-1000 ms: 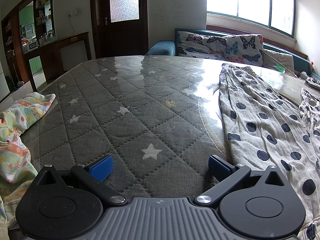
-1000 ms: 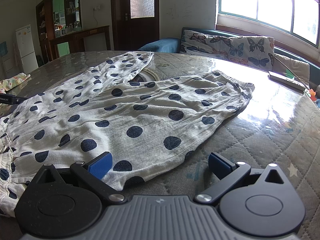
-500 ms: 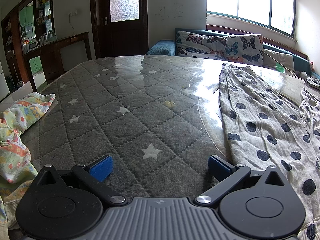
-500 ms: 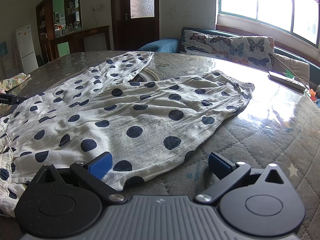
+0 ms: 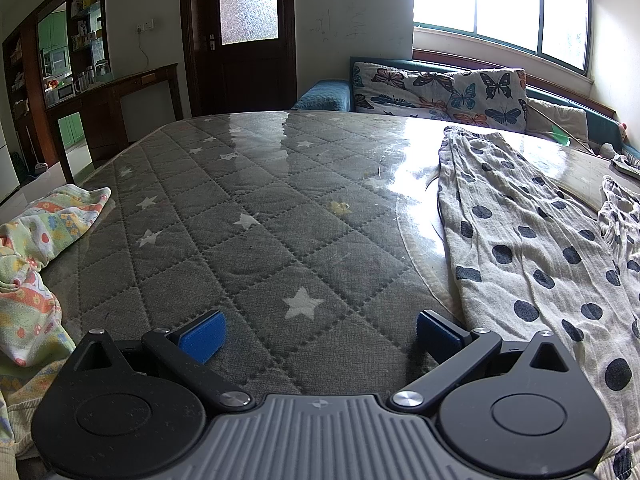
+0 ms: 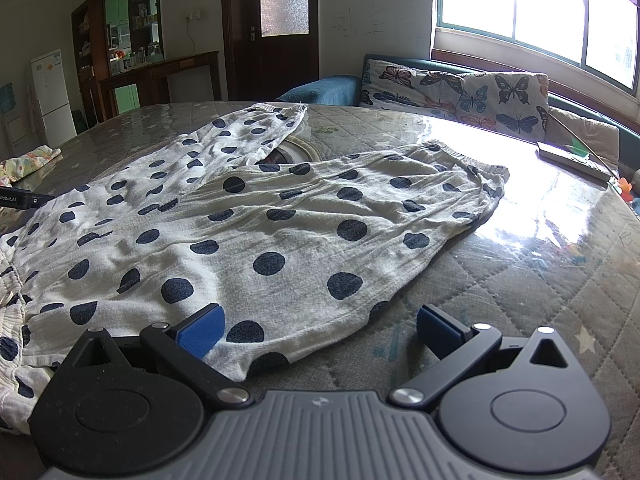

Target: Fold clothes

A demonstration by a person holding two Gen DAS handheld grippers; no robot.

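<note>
On a grey quilted table (image 5: 248,240) under clear film, white trousers (image 6: 256,232) with dark dots lie spread flat, legs splayed, between the left gripper (image 5: 318,330) and right gripper (image 6: 318,328), both with fingers apart.

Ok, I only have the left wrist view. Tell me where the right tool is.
Observer: The right tool is open, low over the near edge of the polka-dot trousers.
Operator: Describe the trouser leg that my view cuts off.
Observer: It lies flat and runs toward the window side. Its cuff ends beside the glare on the table.
Operator: Report anything past that cuff.
Observer: A flat dark object lies near the table's far edge. I cannot tell what it is.
</note>
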